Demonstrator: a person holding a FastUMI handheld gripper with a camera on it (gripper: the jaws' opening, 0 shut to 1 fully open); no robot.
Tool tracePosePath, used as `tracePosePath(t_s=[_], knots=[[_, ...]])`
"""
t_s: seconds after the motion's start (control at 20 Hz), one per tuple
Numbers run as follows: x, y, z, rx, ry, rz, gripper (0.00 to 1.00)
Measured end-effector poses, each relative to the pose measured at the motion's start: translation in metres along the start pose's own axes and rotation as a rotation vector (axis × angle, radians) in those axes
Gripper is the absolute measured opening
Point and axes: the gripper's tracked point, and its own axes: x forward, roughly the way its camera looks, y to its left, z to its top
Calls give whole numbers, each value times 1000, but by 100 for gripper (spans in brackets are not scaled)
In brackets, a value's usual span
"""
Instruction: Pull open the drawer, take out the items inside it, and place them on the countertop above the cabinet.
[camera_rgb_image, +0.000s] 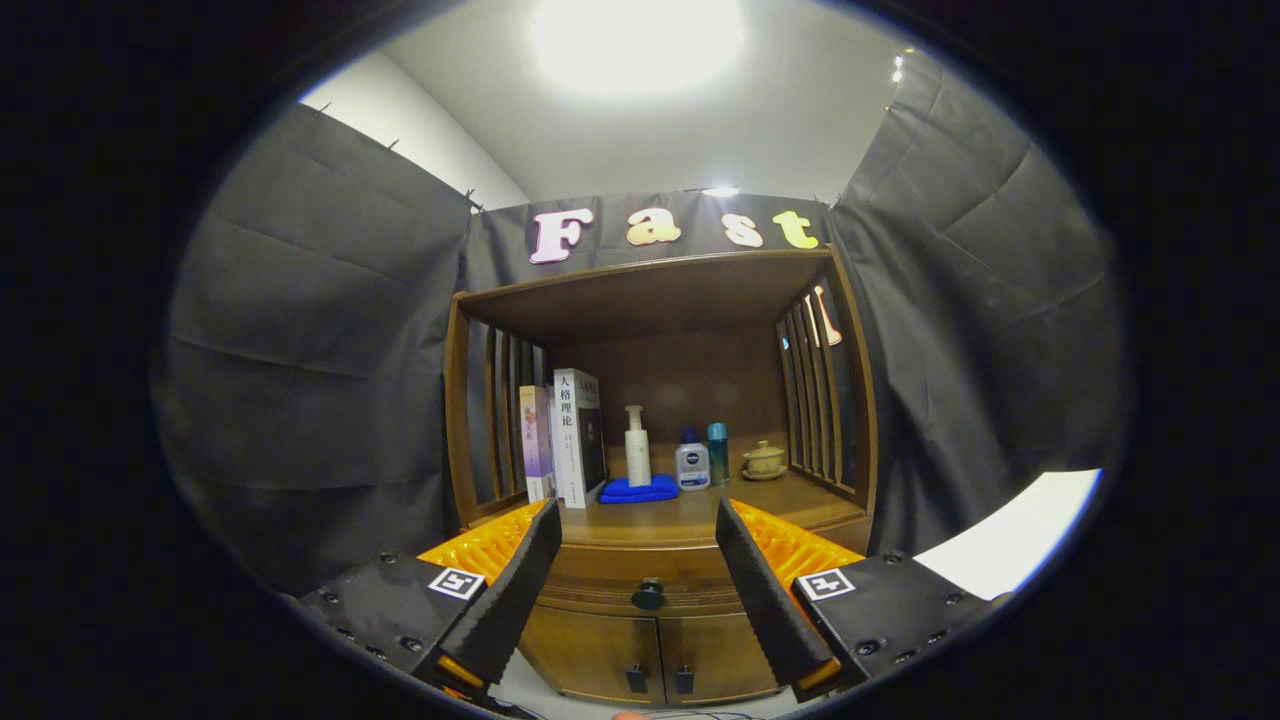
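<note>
Beyond the released gripper (635, 560), the shut drawer (640, 578); above, a book (578, 450) spine reads 人格理论.

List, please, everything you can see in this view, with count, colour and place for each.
cabinet: one, brown wood, beyond the tongs, with an open shelf above its countertop
drawer knob: one, dark, on the closed drawer front, between the fingers
lower doors: two, brown, under the drawer, each with a small dark handle
books: two or more, upright, at the countertop's left end
pump bottle: one, white, right of the books
cloth: one, blue, folded, under the pump bottle
small bottles: two, one white with a blue cap, one teal
lidded cup: one, beige, at the right
tongs: one pair, open, empty, ahead of the drawer
</note>
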Motion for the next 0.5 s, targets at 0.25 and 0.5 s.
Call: tracePosePath(t_s=[0.25,0.5], knots=[[31,15,-10,-20,-28,35,98],[71,16,-51,-51,-2,14,98]])
